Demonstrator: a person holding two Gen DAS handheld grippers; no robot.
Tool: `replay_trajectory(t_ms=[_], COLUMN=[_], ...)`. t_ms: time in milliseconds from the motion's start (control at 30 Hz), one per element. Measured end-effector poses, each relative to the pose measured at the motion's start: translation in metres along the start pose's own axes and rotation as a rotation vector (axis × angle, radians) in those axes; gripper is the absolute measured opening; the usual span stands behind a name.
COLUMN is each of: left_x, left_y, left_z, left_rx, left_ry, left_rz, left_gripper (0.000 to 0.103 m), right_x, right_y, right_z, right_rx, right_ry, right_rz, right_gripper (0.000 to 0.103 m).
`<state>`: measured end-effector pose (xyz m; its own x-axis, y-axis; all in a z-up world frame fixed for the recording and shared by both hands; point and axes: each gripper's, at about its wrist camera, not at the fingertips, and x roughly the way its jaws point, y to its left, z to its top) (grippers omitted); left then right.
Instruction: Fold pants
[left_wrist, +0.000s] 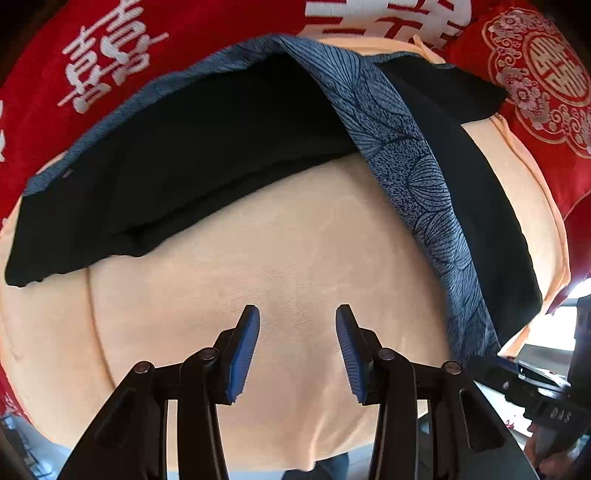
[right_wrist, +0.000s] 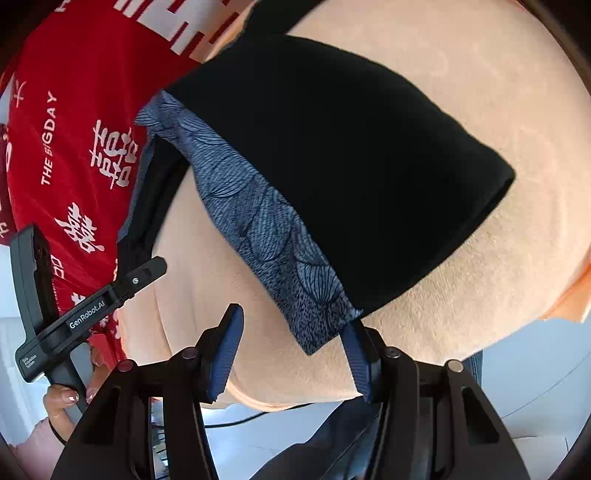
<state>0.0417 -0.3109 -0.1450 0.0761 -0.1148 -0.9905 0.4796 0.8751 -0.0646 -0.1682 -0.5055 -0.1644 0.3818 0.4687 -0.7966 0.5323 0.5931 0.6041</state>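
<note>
Above both spread grippers, left (left_wrist: 297, 349) and right (right_wrist: 295, 354), lie the pants (left_wrist: 207, 155); right fingertip (right_wrist: 356, 354) touches their hem.

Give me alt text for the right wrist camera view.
Black pants with a blue patterned side panel lie on a peach blanket. The open right gripper straddles their near corner; red bedding lies behind.

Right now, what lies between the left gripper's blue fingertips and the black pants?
Only bare peach blanket separates the left gripper from the black pants, per the left wrist view.
</note>
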Motion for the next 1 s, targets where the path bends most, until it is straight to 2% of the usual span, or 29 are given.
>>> replay_trajectory(t_ms=[33,67,100,167,267,433,600,700,767,800,833,867,900,967,1000], left_x=[0.004,0.006,0.006,0.004,-0.005,-0.017,-0.021,-0.012,-0.007,-0.002,0.004,0.007,0.015,0.022,0.027], left_y=[-0.004,-0.007,-0.009,-0.015,-0.02,-0.016,-0.009,-0.004,-0.002,-0.002,-0.003,-0.003,-0.004,-0.005,-0.007], left_z=[0.004,0.008,0.01,0.019,0.037,0.077,0.116,0.139,0.15,0.155,0.162,0.164,0.169,0.174,0.177], left_rx=[-0.007,-0.018,-0.025,-0.028,-0.018,-0.065,-0.104,-0.134,-0.152,-0.159,-0.163,-0.164,-0.166,-0.168,-0.167], left_ry=[0.01,0.018,0.023,0.026,-0.009,-0.053,-0.093,-0.105,-0.104,-0.104,-0.099,-0.095,-0.085,-0.072,-0.065], left_rz=[0.007,0.01,0.008,0.002,0.029,0.068,0.111,0.135,0.143,0.147,0.154,0.159,0.166,0.167,0.171], left_gripper=[0.045,0.045,0.045,0.045,0.045,0.045,0.045,0.045,0.045,0.045,0.045,0.045,0.045,0.045,0.045], right_x=[0.0,-0.001,-0.003,-0.018,-0.054,-0.105,-0.129,-0.119,-0.11,-0.104,-0.095,-0.089,-0.087,-0.096,-0.102], right_y=[-0.001,0.0,0.001,0.008,0.04,0.08,0.101,0.105,0.102,0.102,0.104,0.105,0.107,0.115,0.119], right_z=[0.004,0.008,0.013,0.019,0.054,0.159,0.27,0.334,0.363,0.374,0.386,0.393,0.398,0.402,0.403], right_rx=[0.003,-0.001,-0.004,-0.026,-0.163,-0.307,-0.419,-0.417,-0.407,-0.417,-0.428,-0.432,-0.434,-0.451,-0.461], right_ry=[0.014,0.038,0.07,0.078,0.036,-0.073,-0.172,-0.185,-0.176,-0.165,-0.144,-0.123,-0.118,-0.135,-0.15], right_rz=[0.005,0.001,0.038,0.089,0.074,0.075,0.0,-0.069,-0.129,-0.163,-0.195,-0.235,-0.266,-0.239,-0.257], right_gripper=[0.051,0.011,0.002,0.003,0.002,0.002,0.003,0.006,0.006,0.015,0.031,0.066,0.09,0.09,0.09])
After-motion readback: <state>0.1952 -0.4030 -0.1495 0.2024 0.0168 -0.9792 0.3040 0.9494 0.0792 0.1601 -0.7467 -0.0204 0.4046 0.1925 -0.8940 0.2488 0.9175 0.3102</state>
